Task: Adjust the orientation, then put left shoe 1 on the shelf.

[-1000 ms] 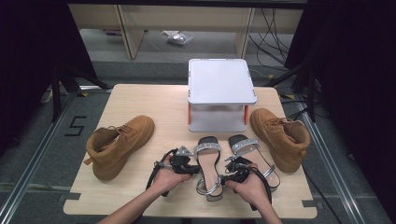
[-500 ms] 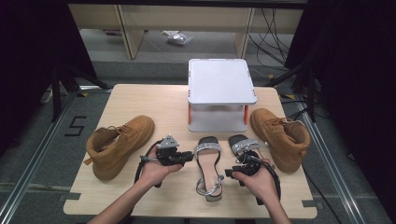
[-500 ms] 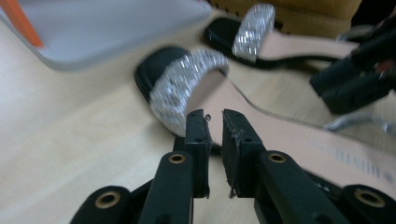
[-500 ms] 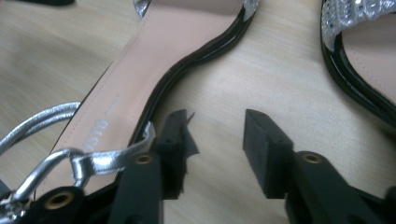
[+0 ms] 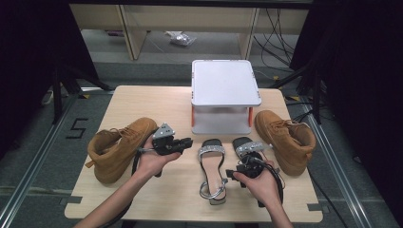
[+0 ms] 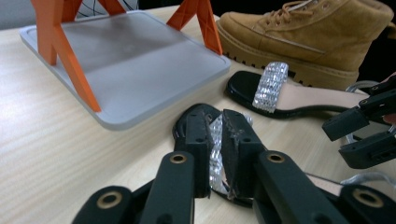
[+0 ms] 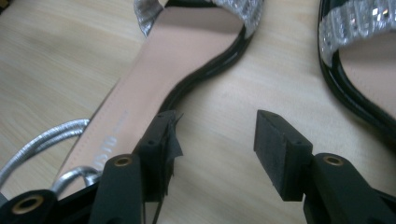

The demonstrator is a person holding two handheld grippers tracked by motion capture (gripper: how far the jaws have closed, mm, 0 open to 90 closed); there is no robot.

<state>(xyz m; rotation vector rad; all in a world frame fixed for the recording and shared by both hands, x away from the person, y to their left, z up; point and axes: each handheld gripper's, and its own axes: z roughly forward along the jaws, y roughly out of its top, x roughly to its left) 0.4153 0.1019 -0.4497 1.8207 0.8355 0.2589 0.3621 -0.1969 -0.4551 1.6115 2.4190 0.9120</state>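
Wooden table (image 5: 142, 102): two sandals in front of white stand (image 5: 225, 81), boots beside.
Left gripper (image 5: 186, 141) lifted off left sandal (image 5: 212, 167), nearly pressed together, empty; right gripper (image 7: 215, 148) just spread, released.

My 2 sandals (image 5: 212, 166) show glossy black soles and glittery straps; lower frame, matt pale wood table (image 5: 142, 102); suede-like tan boots (image 5: 119, 147).

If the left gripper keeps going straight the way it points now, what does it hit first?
Likely the near sandal: the left gripper has its narrow-set jaws aimed at its rhinestone strap, with nothing between them. Beyond lies the second sandal, then the boot. Depth is hard to judge.
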